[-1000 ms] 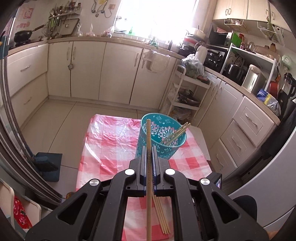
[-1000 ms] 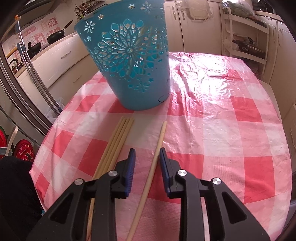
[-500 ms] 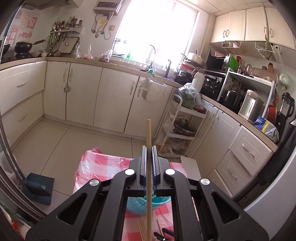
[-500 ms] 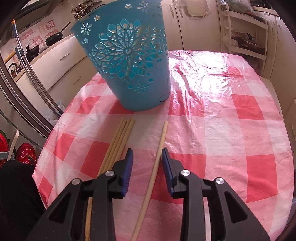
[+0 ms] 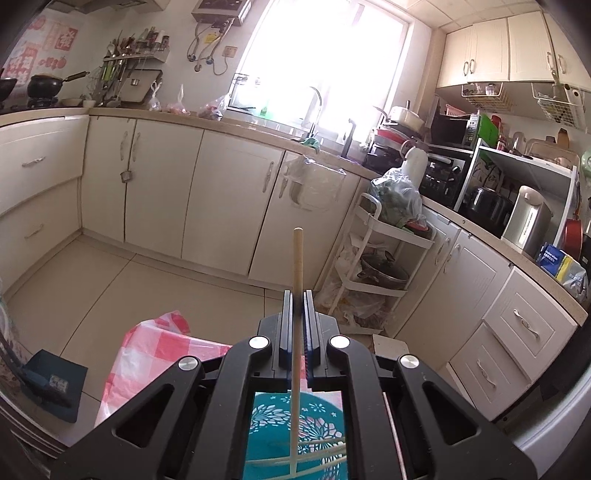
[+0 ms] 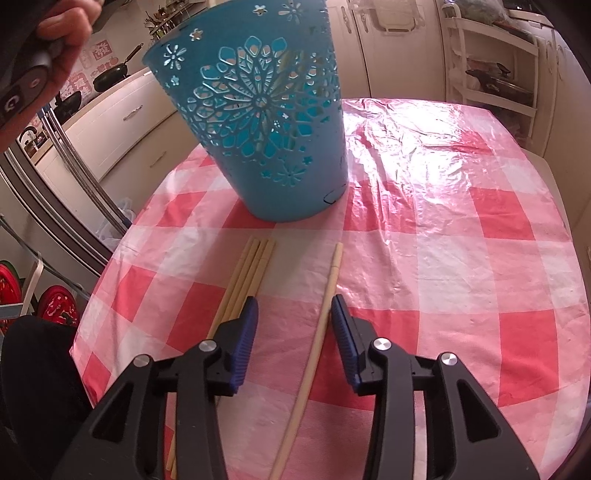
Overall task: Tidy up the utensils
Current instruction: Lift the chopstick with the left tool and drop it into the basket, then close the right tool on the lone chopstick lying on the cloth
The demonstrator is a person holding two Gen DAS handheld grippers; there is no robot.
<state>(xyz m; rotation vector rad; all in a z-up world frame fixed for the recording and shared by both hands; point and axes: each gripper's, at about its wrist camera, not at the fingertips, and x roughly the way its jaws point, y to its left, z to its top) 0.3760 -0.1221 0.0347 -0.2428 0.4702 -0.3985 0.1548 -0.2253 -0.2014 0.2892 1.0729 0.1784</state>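
My left gripper (image 5: 297, 295) is shut on a wooden chopstick (image 5: 297, 258) whose lower end hangs over the mouth of the teal basket (image 5: 273, 424), where several chopsticks lie inside. In the right wrist view the same teal cut-out basket (image 6: 258, 122) stands on the red-checked tablecloth (image 6: 461, 240). My right gripper (image 6: 293, 314) hovers low over the cloth, its jaws opening, with a single chopstick (image 6: 325, 306) lying between them, close to the right pad and not pressed. A bundle of chopsticks (image 6: 247, 273) lies just left of the left finger.
A hand (image 6: 62, 33) holding the other gripper's handle shows at the top left of the right wrist view. Kitchen cabinets (image 5: 221, 192), a white rack cart (image 5: 380, 266) and a counter with appliances surround the small table. The table's edge (image 6: 110, 266) drops off at left.
The left gripper has carried its chopstick forward until it hangs over the basket's mouth. The right gripper's jaws have spread wider around the single chopstick; it stayed in place.
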